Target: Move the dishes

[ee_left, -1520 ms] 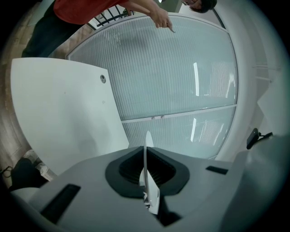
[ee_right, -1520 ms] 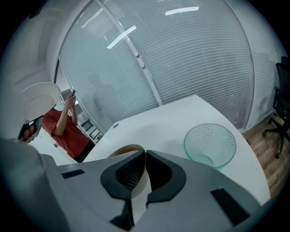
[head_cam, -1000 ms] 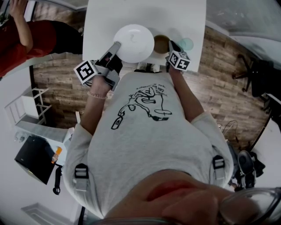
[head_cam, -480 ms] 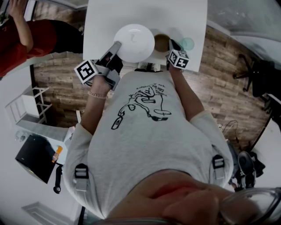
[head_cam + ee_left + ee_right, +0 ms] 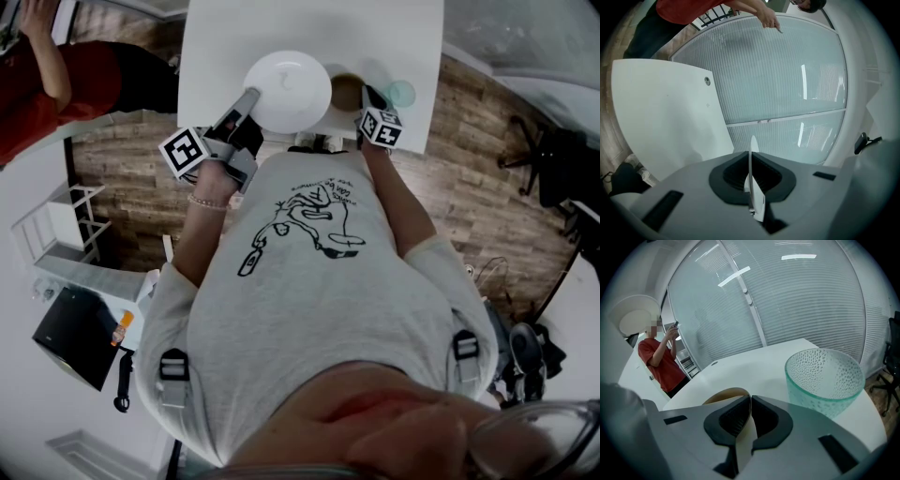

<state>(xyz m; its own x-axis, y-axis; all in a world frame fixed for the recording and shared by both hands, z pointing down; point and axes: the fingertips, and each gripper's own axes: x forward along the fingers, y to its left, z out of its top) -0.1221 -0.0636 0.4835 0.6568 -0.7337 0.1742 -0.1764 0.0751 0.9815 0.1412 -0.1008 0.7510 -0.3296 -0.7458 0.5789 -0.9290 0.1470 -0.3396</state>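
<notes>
Office interior: ribbed glass partition walls (image 5: pixel 797 301), a white table (image 5: pixel 281 23), a black office chair (image 5: pixel 553 159) and a wood-plank floor (image 5: pixel 469 187) mark it as a workplace.

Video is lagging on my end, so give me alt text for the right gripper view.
The right tongs are shut on the rim of a tan dish at a white table. A green-tinted dimpled glass bowl stands to its right; a person in red stands at far left.

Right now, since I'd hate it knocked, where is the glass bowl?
Head view: the glass bowl stands on the white table, just right of the tan bowl gripped by the right gripper.
</notes>
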